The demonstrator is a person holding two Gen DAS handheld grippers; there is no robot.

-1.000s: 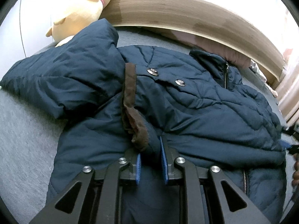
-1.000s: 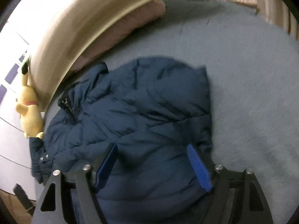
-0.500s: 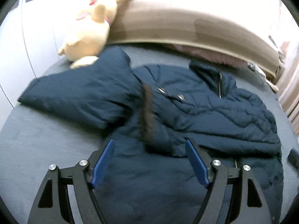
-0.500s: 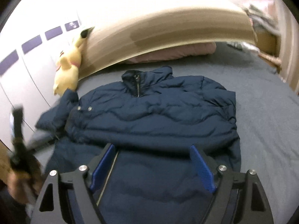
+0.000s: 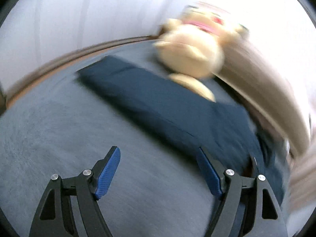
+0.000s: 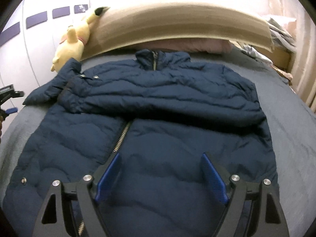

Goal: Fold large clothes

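A dark blue quilted jacket (image 6: 177,90) lies face up on the grey bed (image 6: 296,138), zip down the middle. One sleeve is folded across its chest. The other sleeve (image 5: 158,102) stretches out flat to the side, toward the bed's left edge. My left gripper (image 5: 158,152) is open above the bare sheet just short of that sleeve, with nothing between its fingers; the picture is blurred by motion. My right gripper (image 6: 160,156) is open over the jacket's lower front near the hem, and its pads touch nothing.
A yellow plush toy (image 6: 73,41) leans on the beige headboard (image 6: 177,25) beside the outstretched sleeve's shoulder. A pink pillow (image 6: 197,46) lies behind the collar. Clutter (image 6: 280,31) is piled at the far right. White wardrobe doors (image 5: 79,19) stand beyond the bed's left edge.
My left gripper let go of the sleeve cuff it had laid on the chest, opened wide and swung left to the other sleeve. My right gripper drew back toward the hem.
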